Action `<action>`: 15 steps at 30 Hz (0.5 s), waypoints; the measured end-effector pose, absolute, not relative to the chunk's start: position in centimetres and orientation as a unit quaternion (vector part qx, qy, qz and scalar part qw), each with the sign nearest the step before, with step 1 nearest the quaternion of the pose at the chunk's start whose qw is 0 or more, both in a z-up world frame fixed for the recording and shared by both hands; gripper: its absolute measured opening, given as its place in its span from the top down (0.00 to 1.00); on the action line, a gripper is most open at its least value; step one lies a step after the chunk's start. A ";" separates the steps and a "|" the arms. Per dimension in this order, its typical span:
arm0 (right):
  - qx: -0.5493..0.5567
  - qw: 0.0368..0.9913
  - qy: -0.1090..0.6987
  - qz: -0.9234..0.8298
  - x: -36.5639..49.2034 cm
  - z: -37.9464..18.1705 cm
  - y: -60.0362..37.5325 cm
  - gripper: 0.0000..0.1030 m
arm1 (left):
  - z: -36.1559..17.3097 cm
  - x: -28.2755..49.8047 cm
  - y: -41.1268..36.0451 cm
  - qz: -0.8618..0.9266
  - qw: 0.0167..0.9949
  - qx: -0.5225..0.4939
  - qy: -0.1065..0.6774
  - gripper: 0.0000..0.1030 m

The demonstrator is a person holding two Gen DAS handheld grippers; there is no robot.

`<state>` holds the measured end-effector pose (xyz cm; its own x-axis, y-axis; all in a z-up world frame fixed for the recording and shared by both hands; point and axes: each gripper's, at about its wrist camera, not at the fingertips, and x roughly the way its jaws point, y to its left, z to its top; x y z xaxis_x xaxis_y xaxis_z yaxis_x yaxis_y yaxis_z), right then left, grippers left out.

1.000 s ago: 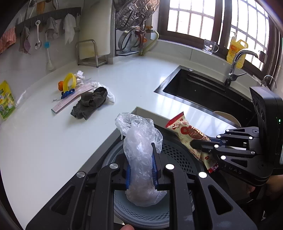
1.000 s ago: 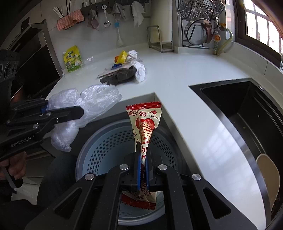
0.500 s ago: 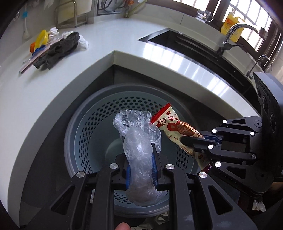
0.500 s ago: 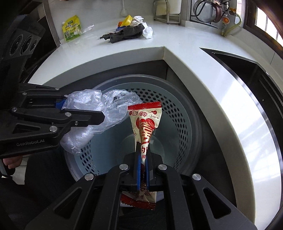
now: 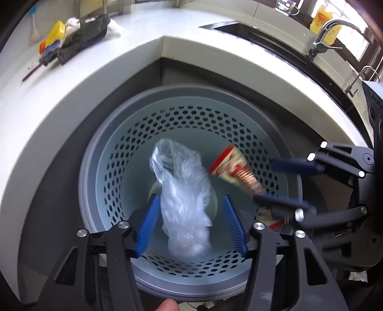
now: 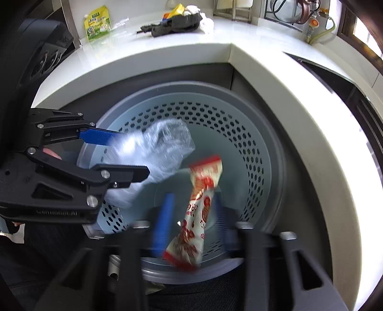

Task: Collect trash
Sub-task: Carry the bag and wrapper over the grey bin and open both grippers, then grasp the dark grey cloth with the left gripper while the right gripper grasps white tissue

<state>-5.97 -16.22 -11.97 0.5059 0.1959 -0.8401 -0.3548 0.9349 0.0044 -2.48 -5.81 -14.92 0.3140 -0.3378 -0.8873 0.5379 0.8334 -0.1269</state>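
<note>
A round grey perforated trash bin (image 5: 239, 119) (image 6: 253, 134) stands below the counter corner. My left gripper (image 5: 190, 215) is open above it; a crumpled clear plastic bag (image 5: 184, 191) (image 6: 165, 146) hangs loose between its blue pads, blurred. My right gripper (image 6: 191, 220) is open too, and a red and white snack wrapper (image 6: 201, 205) (image 5: 237, 169) is blurred between its spread fingers over the bin. The right gripper shows in the left wrist view (image 5: 284, 184), the left one in the right wrist view (image 6: 119, 155).
The white counter (image 5: 134, 55) wraps around the bin. A pile with a dark cloth (image 5: 86, 28), a yellow item and white paper lies on it at the far left. A green packet (image 6: 97, 22) lies further back. A black sink (image 5: 263, 36) and tap are at right.
Both grippers have opened over the bin and let go of the plastic bag and the snack wrapper, which are blurred and dropping. Both grippers have moved lower, closer to the bin.
</note>
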 end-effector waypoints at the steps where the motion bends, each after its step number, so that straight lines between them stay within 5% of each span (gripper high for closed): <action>1: -0.084 0.867 0.464 0.160 -6.2 -11.6 -16.3 0.43 | -14.7 -2.6 -5.9 -0.272 0.807 0.100 0.515 0.43; 6: -0.077 0.877 0.447 0.157 -6.9 -9.7 -17.3 0.41 | -13.7 -3.1 -5.4 -0.264 0.820 0.104 0.498 0.23; 15: -0.031 0.897 0.408 0.169 -8.5 -6.2 -20.2 0.32 | -9.2 -4.2 -4.5 -0.255 0.847 0.087 0.458 0.08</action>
<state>-8.47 -20.19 -6.17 0.6096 0.2774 -0.7426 -0.3280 0.9411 0.0823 -4.20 -4.54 -9.16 0.4504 -0.3523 -0.8204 0.5111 0.8552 -0.0866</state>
